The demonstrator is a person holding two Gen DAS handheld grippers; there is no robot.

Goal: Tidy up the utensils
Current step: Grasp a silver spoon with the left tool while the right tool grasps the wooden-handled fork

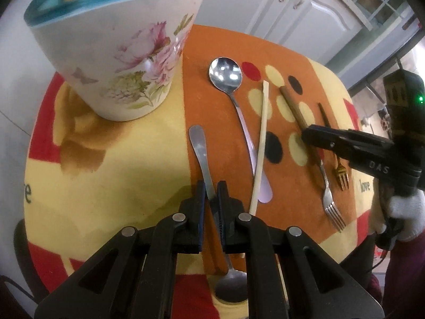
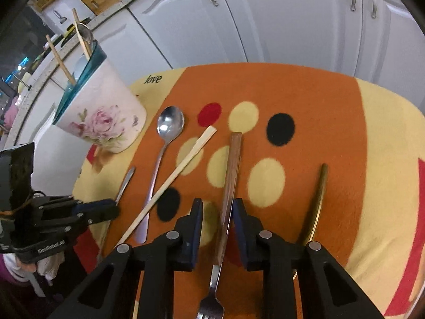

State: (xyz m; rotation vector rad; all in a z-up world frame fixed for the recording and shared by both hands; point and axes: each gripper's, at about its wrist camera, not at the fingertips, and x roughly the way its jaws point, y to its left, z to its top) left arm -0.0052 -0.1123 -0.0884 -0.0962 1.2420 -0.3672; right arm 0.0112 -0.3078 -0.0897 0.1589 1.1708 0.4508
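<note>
i've got a few sticks in the cup [image 1: 119,61], my left tool [image 1: 211,194] clamped on a spoon [image 1: 202,156] beside it, right tool [image 2: 217,212] straddling a fork [image 2: 228,183], unclamped, and more cutlery left.

I see a surface under a spotted orange cloth [image 2: 318,101]; floral pot [image 2: 106,122] far left, spoons, forks, one chopstick [image 2: 170,183], maybe bamboo.

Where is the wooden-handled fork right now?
The wooden-handled fork lies on the orange band of the cloth, between the right gripper fingers, with the pale chopstick left and the gold fork right.
</note>
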